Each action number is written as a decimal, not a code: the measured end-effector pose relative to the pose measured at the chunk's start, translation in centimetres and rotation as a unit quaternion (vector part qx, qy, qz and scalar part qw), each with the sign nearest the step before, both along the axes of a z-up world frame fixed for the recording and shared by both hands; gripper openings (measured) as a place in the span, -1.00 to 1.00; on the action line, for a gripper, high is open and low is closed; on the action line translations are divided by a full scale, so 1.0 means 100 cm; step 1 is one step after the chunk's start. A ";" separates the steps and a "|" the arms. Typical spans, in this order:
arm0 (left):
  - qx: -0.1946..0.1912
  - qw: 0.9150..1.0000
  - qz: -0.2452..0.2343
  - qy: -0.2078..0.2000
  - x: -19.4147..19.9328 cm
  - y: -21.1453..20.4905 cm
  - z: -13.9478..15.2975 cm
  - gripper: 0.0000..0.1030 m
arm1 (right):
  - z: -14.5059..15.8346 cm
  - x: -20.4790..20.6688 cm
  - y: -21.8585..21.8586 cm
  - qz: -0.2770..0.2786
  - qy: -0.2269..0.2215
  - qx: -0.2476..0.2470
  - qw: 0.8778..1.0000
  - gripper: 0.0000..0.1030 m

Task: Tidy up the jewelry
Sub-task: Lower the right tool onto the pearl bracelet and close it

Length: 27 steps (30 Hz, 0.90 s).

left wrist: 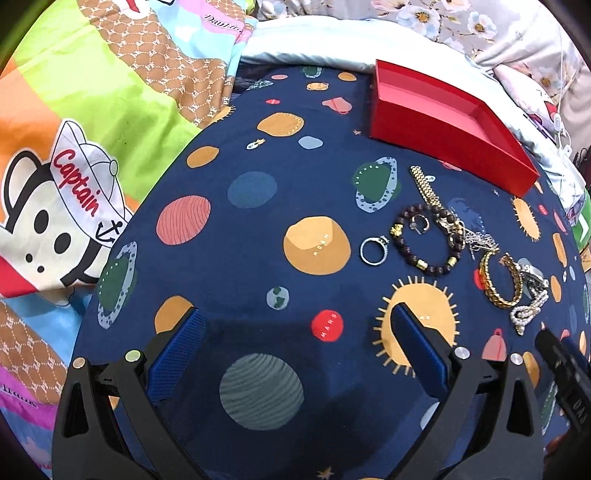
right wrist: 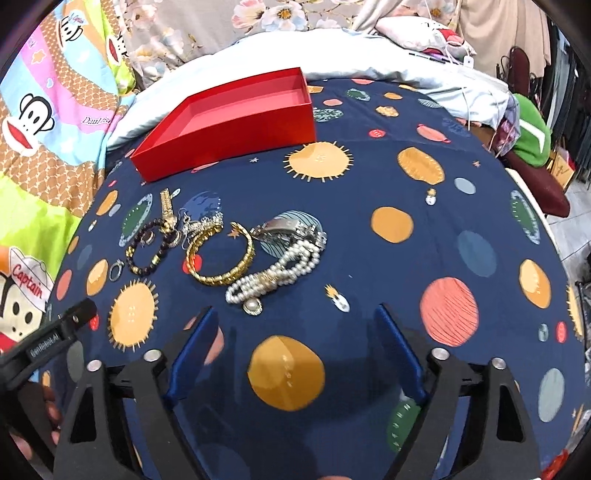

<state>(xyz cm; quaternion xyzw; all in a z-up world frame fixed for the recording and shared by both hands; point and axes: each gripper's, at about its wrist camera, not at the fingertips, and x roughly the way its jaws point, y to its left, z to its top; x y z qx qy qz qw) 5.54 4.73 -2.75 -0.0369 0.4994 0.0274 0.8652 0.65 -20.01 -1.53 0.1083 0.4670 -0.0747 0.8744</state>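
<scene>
An empty red box (left wrist: pixel 447 125) (right wrist: pixel 236 122) stands on the navy planet-print cloth (left wrist: pixel 258 229). In front of it lies a jewelry pile: a silver ring (left wrist: pixel 373 250) (right wrist: pixel 116 269), a dark bead bracelet (left wrist: pixel 424 254) (right wrist: pixel 147 254), a gold watch band (left wrist: pixel 424 184), a gold bangle (left wrist: pixel 500 280) (right wrist: pixel 221 258), a pearl strand (right wrist: pixel 280 273) (left wrist: pixel 526 314) and a silver watch (right wrist: pixel 288 227). My left gripper (left wrist: pixel 295 321) is open and empty, left of the pile. My right gripper (right wrist: pixel 295 317) is open and empty, just short of the pearls.
A bright cartoon-monkey quilt (left wrist: pixel 74 166) lies to the left. A pale blanket (right wrist: pixel 369 62) and floral bedding (left wrist: pixel 461 22) lie behind the box. A green and maroon item (right wrist: pixel 532 140) sits at the far right.
</scene>
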 end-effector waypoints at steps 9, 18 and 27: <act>0.001 1.000 -0.015 0.003 0.011 -0.002 -0.005 0.91 | -0.014 0.025 -0.002 -0.022 0.013 0.021 0.999 0.17; -0.004 1.000 -0.028 0.004 0.015 -0.009 -0.008 0.91 | -0.015 0.035 0.009 -0.011 0.004 -0.019 1.000 -0.18; -0.010 0.999 -0.038 0.002 0.011 -0.016 -0.006 0.91 | -0.013 0.019 -0.005 0.008 0.017 -0.010 1.000 -0.32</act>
